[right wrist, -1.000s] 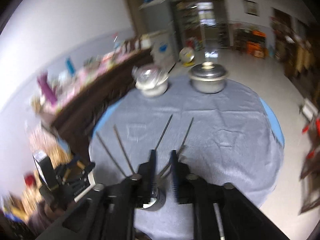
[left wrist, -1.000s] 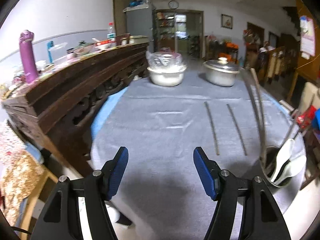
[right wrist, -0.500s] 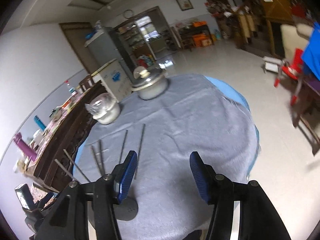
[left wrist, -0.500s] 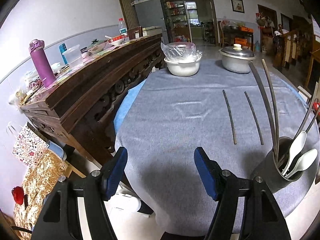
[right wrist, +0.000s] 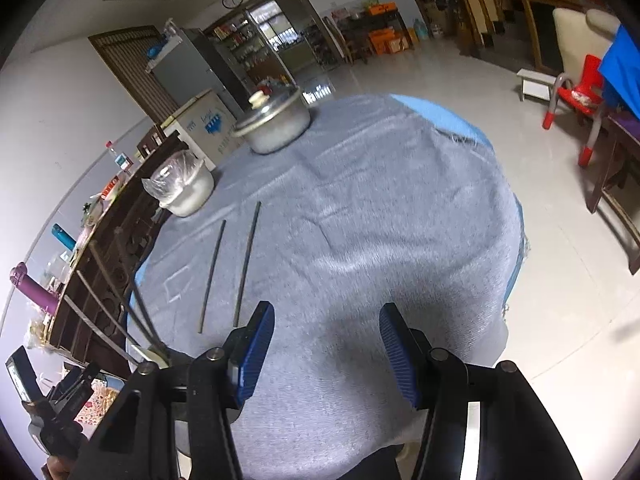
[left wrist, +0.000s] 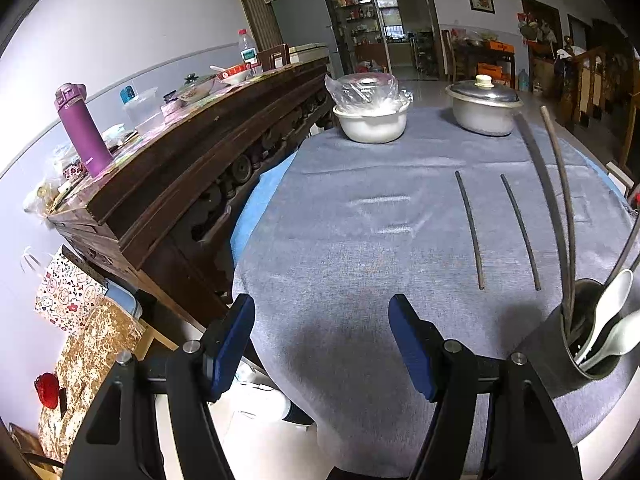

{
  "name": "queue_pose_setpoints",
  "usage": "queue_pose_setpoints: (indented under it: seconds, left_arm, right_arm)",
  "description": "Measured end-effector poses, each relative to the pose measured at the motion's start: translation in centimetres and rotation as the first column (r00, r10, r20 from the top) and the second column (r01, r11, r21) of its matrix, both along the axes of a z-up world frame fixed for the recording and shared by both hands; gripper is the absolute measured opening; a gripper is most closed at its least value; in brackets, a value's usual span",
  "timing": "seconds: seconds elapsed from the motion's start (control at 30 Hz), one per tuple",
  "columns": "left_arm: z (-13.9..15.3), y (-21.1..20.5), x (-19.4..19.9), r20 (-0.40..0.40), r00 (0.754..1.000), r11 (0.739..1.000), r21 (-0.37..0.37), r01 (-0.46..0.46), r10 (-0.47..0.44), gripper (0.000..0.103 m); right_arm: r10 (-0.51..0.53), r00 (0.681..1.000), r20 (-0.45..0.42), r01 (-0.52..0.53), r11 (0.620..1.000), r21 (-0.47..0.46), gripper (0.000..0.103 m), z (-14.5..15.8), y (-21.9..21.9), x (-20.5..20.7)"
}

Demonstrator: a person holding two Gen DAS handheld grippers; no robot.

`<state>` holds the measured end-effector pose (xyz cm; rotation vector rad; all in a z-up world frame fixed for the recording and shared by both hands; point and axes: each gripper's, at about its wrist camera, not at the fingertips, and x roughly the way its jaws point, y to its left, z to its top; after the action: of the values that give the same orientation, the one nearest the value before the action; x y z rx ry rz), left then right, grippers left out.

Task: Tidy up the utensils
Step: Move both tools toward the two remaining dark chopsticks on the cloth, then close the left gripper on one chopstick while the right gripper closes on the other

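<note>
Two dark chopsticks (left wrist: 472,232) lie side by side on the grey tablecloth (left wrist: 360,240), apart from each other and roughly parallel, their near ends pointing toward the table edge. Just to their right in the left wrist view stands the metal utensil cup (left wrist: 576,344), already holding two long sticks (left wrist: 560,208) and two white spoons (left wrist: 608,332).

Left gripper (left wrist: 322,344): jaws wide apart, nothing between them, hanging over the near cloth, left of the chopsticks. Right gripper (right wrist: 326,350): jaws parted, empty, over bare cloth with the chopsticks (right wrist: 244,268) off to its left. The cup is barely visible at the lower left of the right wrist view, mostly hidden behind the gripper frame.

Judgement: the step in hand is fetching one of the loose chopsticks for the cup. Doing it well:
- Take one stick at a time; the gap between them looks wide enough for a pad to drop in.
- Close across the stick, near its middle or slightly toward the far end, so it tips little when raised.
- Pads should meet the cloth lightly; the fabric may bunch and drag the other stick.
- Once lifted, swing the stick upright before lowering, aiming for the free side of the cup, clear of the spoon bowls.

Lidded pot (left wrist: 484,114) and covered bowl (left wrist: 370,116) sit well back, out of the way.
</note>
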<state>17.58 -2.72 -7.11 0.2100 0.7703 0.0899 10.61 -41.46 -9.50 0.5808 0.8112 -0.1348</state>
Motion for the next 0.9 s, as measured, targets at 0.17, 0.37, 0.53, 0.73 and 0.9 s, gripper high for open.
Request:
queue_pose_setpoints:
  seconds: [0.17,0.37,0.53,0.73,0.9]
  left_arm:
    - [-1.2,0.1,1.2,-0.033,0.999,1.0,0.001,-0.011,0.011,0.07]
    - [-3.1,0.5,2.3,-0.091,0.996,1.0,-0.002,-0.013,0.013,0.07]
    - [-4.9,1.2,3.3,-0.155,0.988,0.999,-0.02,-0.025,0.022,0.07]
    - [-5.5,2.1,4.2,-0.165,0.986,0.999,-0.034,-0.03,0.024,0.07]
    - [-6.3,3.0,6.3,-0.193,0.981,0.999,-0.044,-0.031,0.022,0.07]
  right_arm:
    - [0.004,1.0,-0.026,-0.003,1.0,0.017,0.059,-1.2,-0.3,1.0]
    - [0.018,0.998,-0.057,-0.016,1.0,0.027,0.059,-2.5,0.3,2.2]
    - [0.029,0.998,-0.057,-0.027,0.999,0.034,0.059,-3.1,0.8,3.7]
    - [0.065,0.997,-0.052,-0.064,0.998,0.027,0.059,-3.7,2.1,5.8]
    - [0.104,0.992,-0.07,-0.102,0.994,0.031,0.059,-4.6,2.3,8.9]
